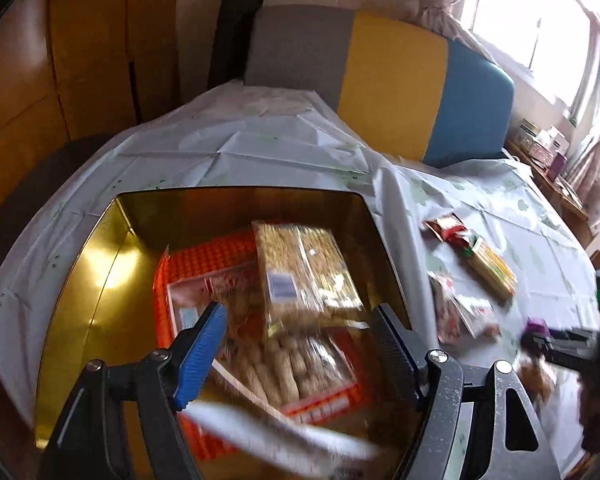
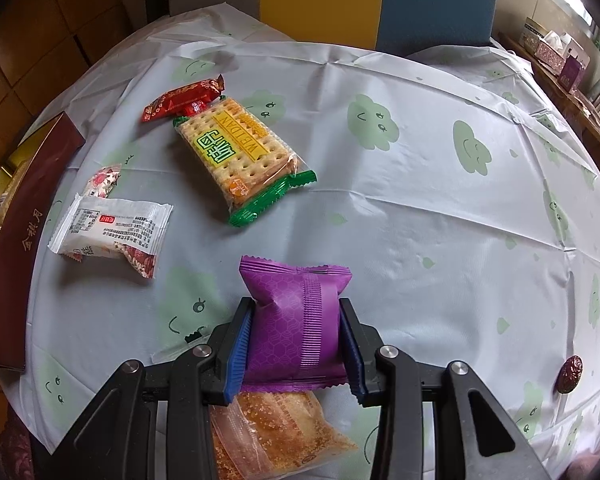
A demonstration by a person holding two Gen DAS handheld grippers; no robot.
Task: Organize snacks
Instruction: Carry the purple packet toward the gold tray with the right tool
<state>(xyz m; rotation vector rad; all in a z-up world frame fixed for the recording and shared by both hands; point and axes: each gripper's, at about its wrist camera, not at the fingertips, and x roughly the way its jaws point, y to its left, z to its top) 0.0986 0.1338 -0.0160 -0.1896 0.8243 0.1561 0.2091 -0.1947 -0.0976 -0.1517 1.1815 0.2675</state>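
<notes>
Now our right gripper (image 2: 296, 344) clenches the purple foil snack packet (image 2: 296, 320) — the gold-lined tin box (image 2: 4, 216) lies leftward, under our released left gripper (image 1: 296, 344).

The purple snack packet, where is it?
In the right wrist view, the purple snack packet sits low in the middle, gripped by the right gripper, just above a sugared pastry packet.

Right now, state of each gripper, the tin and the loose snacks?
left gripper: open, empty, over the tin
right gripper: shut on purple packet
gold tin: open, snacks inside
cracker pack: flat on table, sealed
white packet: flat on table
red packet: on table, touching cracker pack
</notes>
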